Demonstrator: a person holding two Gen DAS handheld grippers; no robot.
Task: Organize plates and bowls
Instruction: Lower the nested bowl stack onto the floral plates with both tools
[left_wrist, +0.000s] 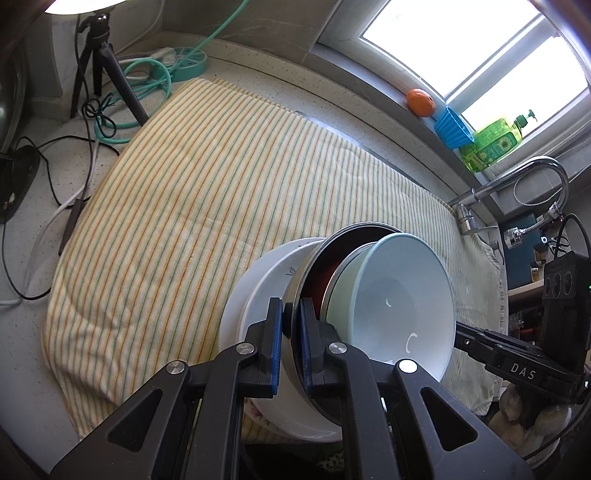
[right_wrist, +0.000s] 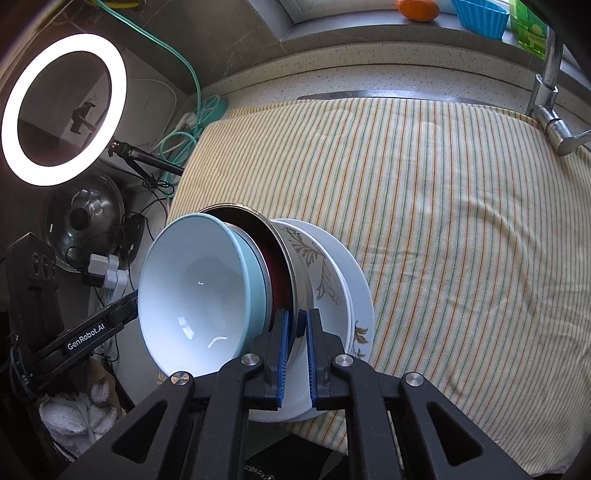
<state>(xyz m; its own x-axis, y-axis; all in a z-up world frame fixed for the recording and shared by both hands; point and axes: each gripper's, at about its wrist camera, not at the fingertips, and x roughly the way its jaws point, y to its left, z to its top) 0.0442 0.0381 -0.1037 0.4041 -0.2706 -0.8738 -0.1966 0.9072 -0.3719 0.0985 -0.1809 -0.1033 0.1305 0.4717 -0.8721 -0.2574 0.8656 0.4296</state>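
Observation:
A nested stack of dishes is held up between both grippers, tilted on its side above the striped cloth (left_wrist: 192, 192). A light blue bowl (left_wrist: 402, 299) sits innermost, inside a metal bowl with a dark red inside (left_wrist: 314, 266), which rests on white plates (left_wrist: 255, 291). My left gripper (left_wrist: 291, 325) is shut on the metal bowl's rim. In the right wrist view the blue bowl (right_wrist: 195, 291), the metal bowl (right_wrist: 284, 258) and the leaf-patterned white plates (right_wrist: 343, 280) show. My right gripper (right_wrist: 295, 332) is shut on the metal bowl's rim on the opposite side.
The striped cloth (right_wrist: 443, 221) covers the counter. A faucet (left_wrist: 532, 184), an orange (left_wrist: 420, 102), a blue cup (left_wrist: 452, 127) and a green soap bottle (left_wrist: 495, 144) stand by the window. A tripod (left_wrist: 99, 66), cables, a ring light (right_wrist: 62, 107) and a pot lid (right_wrist: 83, 221) are at the left.

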